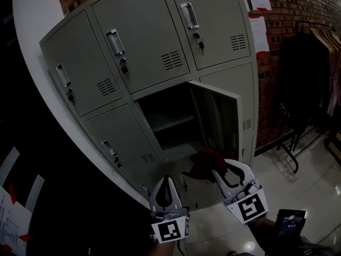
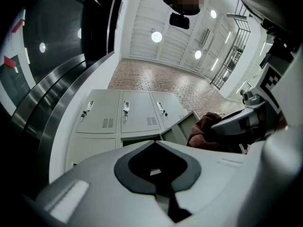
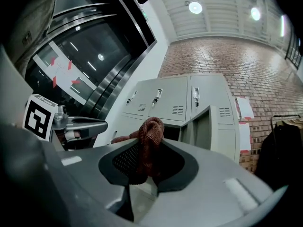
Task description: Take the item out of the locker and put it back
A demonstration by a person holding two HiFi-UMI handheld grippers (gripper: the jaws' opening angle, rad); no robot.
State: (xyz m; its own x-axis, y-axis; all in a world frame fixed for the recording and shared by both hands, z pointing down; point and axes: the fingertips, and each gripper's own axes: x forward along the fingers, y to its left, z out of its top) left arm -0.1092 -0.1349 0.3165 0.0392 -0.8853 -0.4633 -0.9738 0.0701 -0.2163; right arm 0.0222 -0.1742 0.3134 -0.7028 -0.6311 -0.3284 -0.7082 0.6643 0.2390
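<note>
A bank of grey metal lockers point(image 1: 133, 63) stands against a brick wall. One lower compartment point(image 1: 173, 129) is open, its door point(image 1: 221, 116) swung to the right and a shelf inside. My right gripper point(image 1: 219, 170) is shut on a reddish-brown cloth point(image 1: 205, 163), held just in front of the opening's lower right. In the right gripper view the cloth point(image 3: 149, 138) bunches up between the jaws. To its left, my left gripper point(image 1: 168, 181) points at the lockers, shut with nothing in it. The cloth point(image 2: 203, 129) also shows at the right of the left gripper view.
A clothes rack point(image 1: 314, 57) with dark garments stands to the right of the lockers. Papers point(image 1: 259, 33) hang on the brick wall. A curved white wall point(image 1: 37, 63) borders the lockers on the left. A small dark device point(image 1: 290, 222) shows at the bottom right over glossy floor.
</note>
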